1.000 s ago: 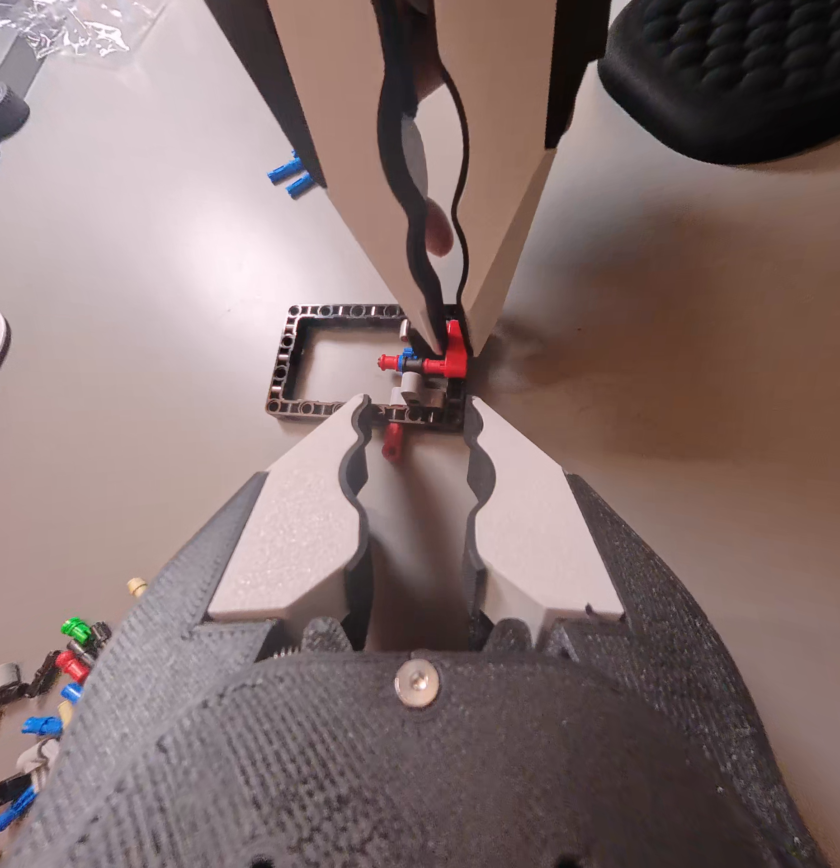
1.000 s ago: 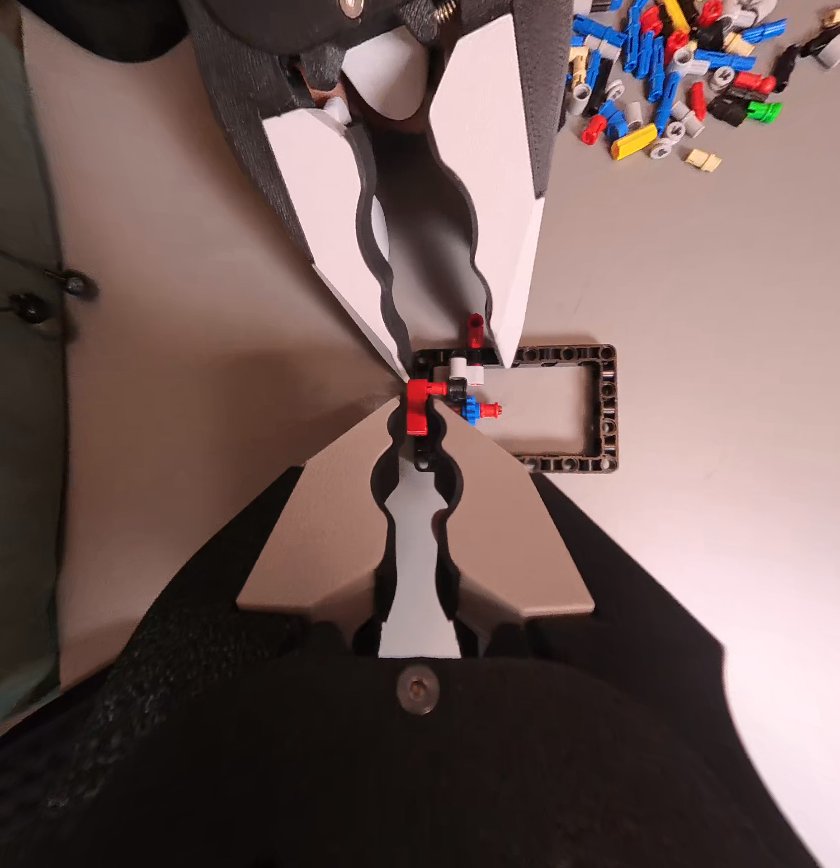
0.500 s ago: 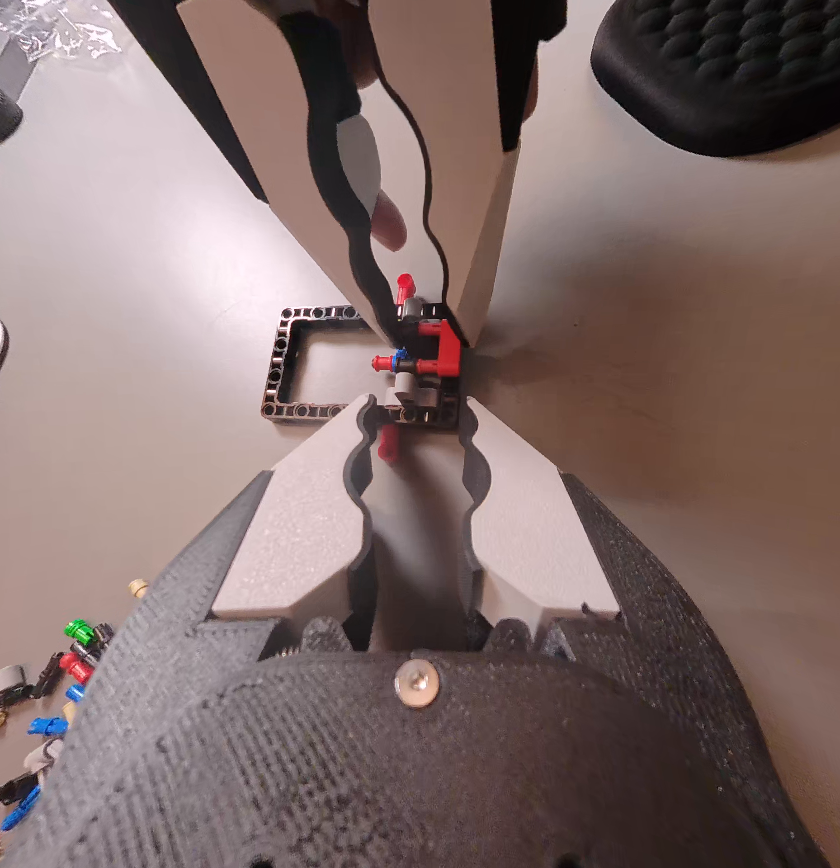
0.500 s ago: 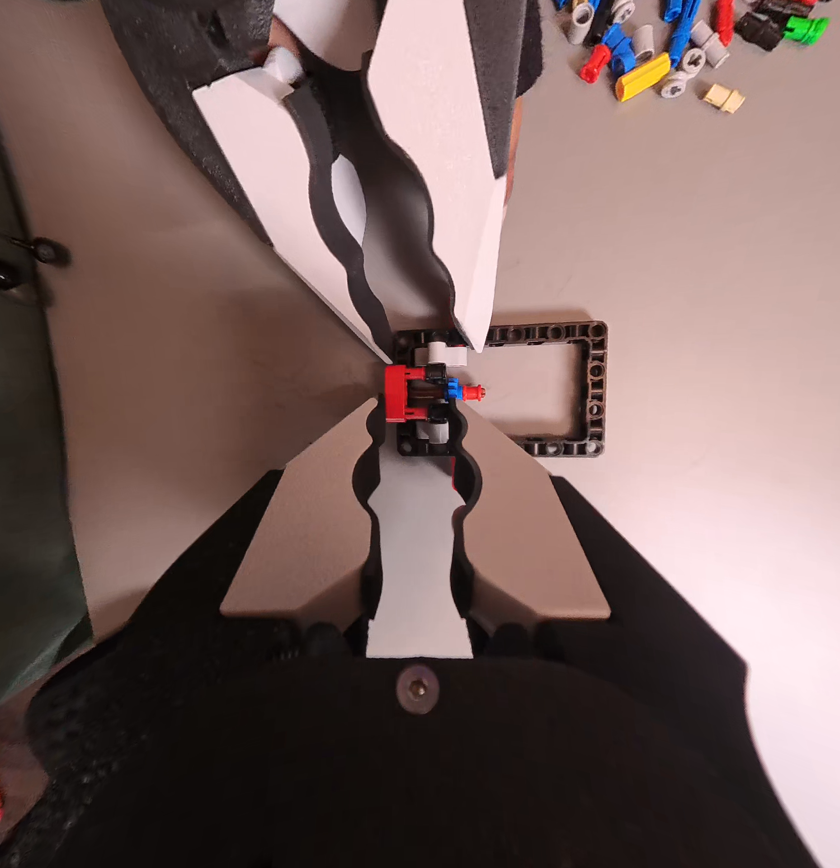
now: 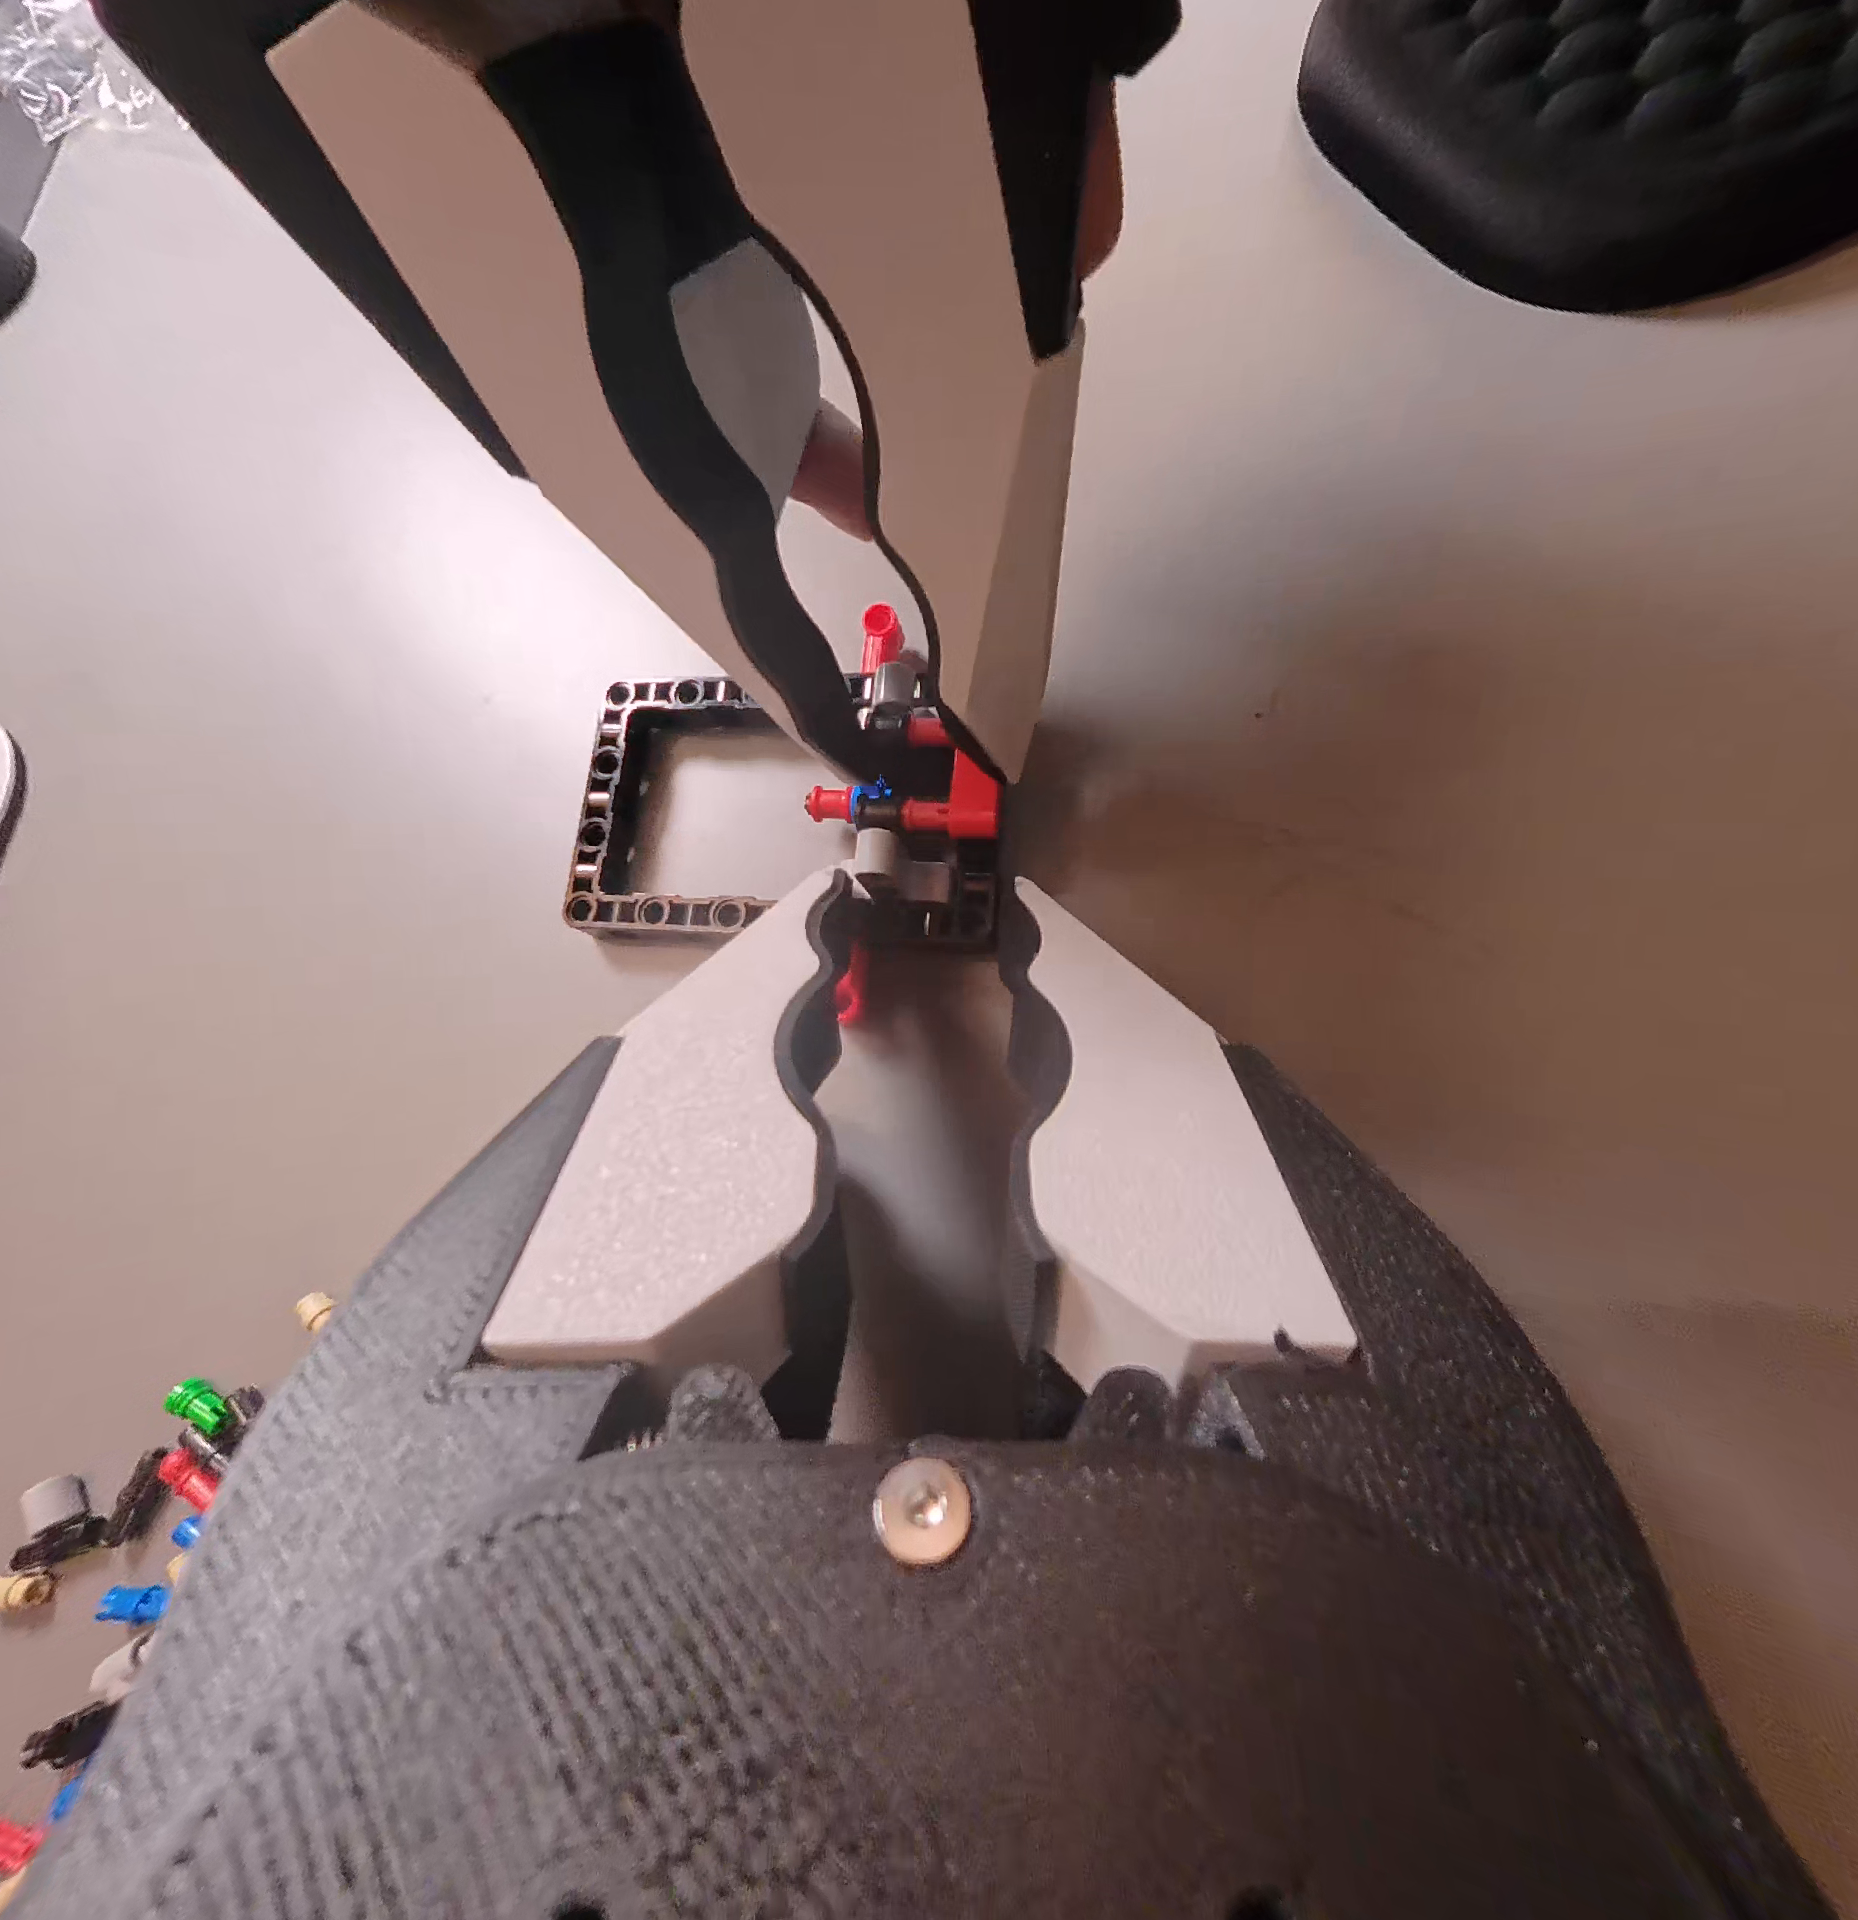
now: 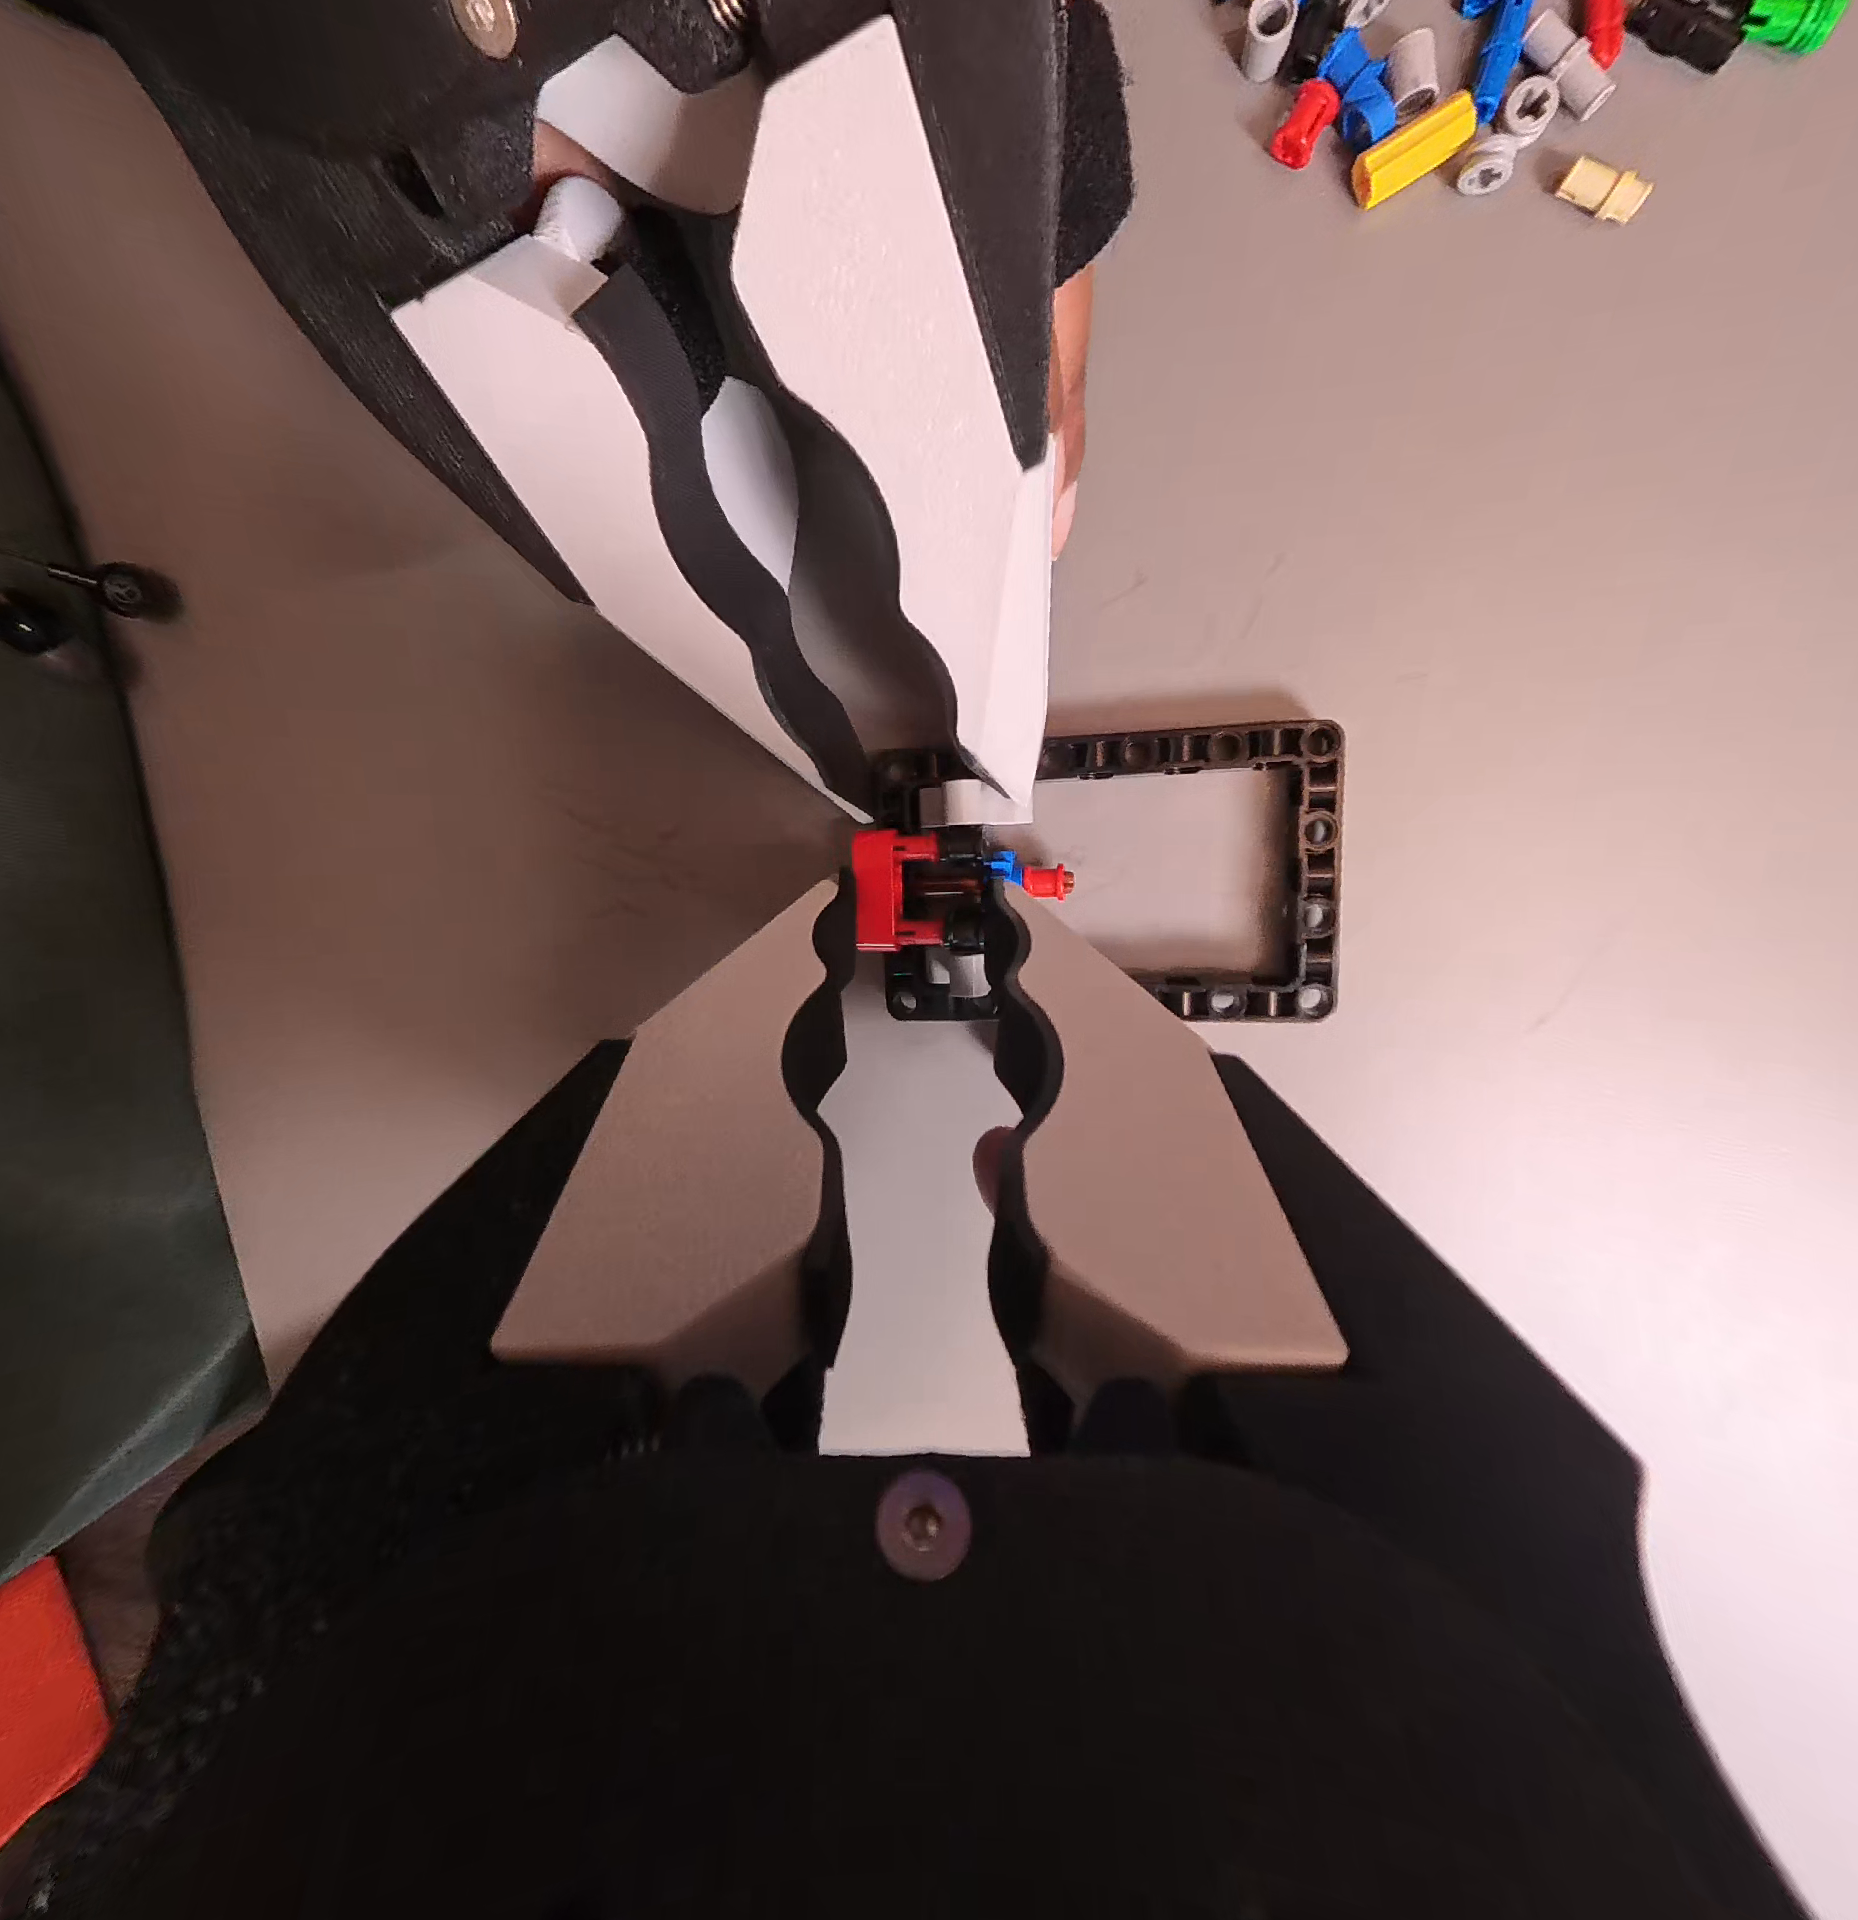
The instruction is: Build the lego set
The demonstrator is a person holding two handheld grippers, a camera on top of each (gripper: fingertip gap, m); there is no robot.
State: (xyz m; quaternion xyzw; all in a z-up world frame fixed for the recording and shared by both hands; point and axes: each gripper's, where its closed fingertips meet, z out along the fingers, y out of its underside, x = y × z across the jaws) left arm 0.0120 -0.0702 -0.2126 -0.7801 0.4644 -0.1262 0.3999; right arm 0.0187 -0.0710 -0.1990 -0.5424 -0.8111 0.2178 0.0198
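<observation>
A dark rectangular frame lies flat on the table; it also shows in the right wrist view. Its short end carries grey connectors, a blue-and-red pin and a red connector, also seen in the right wrist view. My left gripper is shut across the near part of that end, and it enters the right wrist view from above. My right gripper faces it, shut across the red connector and the frame end; it also shows in the left wrist view.
A pile of loose coloured pieces lies beyond the frame, also at the lower left of the left wrist view. A black padded object sits at the table's far right. A person's dark green clothing borders the table edge. The tips of both grippers are at nearly the same place.
The right gripper's jaws widened from pinching only the red connector to spanning the frame end. The red connector now lies against the frame's end. The left gripper kept its hold.
</observation>
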